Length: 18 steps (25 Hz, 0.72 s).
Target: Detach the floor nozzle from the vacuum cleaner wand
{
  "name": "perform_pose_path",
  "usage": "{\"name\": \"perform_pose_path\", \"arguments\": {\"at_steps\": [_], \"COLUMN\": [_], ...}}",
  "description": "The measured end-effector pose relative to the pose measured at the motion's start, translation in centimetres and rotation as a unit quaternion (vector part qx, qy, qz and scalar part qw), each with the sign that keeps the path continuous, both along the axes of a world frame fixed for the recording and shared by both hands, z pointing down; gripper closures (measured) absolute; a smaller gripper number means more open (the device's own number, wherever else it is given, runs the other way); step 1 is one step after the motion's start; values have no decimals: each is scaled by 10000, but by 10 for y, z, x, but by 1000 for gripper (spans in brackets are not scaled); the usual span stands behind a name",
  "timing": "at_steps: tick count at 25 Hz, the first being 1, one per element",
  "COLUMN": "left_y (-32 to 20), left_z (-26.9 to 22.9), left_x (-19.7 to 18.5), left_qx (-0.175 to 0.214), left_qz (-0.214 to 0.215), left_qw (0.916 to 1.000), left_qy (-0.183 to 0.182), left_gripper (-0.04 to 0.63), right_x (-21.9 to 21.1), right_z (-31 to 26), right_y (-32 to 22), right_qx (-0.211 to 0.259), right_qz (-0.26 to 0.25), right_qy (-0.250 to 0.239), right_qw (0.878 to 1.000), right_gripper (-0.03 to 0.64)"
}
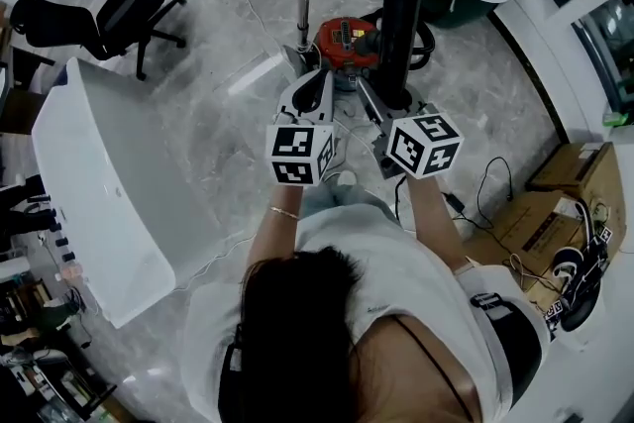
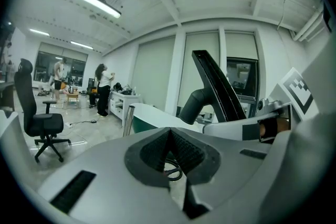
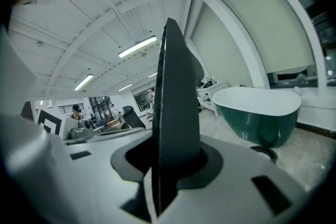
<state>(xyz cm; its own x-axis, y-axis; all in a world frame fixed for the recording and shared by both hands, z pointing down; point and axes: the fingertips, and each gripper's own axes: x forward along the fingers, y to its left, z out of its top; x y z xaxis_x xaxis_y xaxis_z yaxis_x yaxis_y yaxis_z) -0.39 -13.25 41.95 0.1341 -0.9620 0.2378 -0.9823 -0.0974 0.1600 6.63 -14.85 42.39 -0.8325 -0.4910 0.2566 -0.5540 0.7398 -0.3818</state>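
**A:** Metal wand (image 1: 304, 0) is standing on its own at the left, top end bare. So is this basically done?

**B:** Looks like it to me. Left gripper (image 2: 169, 136) is closed on nothing. The black nozzle (image 1: 401, 25) is upright, apart from the wand, and clamped in the right gripper (image 3: 170, 162). I'd guess only setting it down is left.

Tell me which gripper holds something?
The right gripper: its jaws clamp the flat black plastic floor nozzle. The left gripper has shut, empty jaws.
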Motion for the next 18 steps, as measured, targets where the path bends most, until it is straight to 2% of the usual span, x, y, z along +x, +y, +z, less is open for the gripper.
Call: {"name": "perform_pose_path", "arguments": {"at_steps": [12, 18], "left_y": [13, 14], "left_z": [5, 3], "left_x": [-10, -12], "left_qx": [-71, -29], "left_qz": [32, 102], "left_qw": [10000, 9999], "left_qy": [-5, 16], "left_gripper": [592, 592], "right_x": [-2, -12], "right_z": [6, 5], "right_y": [1, 5], "right_qx": [-113, -40], "right_qz": [427, 413], "right_qy": [-114, -74], "right_qw": [9990, 9991], "right_gripper": [502, 502]}}
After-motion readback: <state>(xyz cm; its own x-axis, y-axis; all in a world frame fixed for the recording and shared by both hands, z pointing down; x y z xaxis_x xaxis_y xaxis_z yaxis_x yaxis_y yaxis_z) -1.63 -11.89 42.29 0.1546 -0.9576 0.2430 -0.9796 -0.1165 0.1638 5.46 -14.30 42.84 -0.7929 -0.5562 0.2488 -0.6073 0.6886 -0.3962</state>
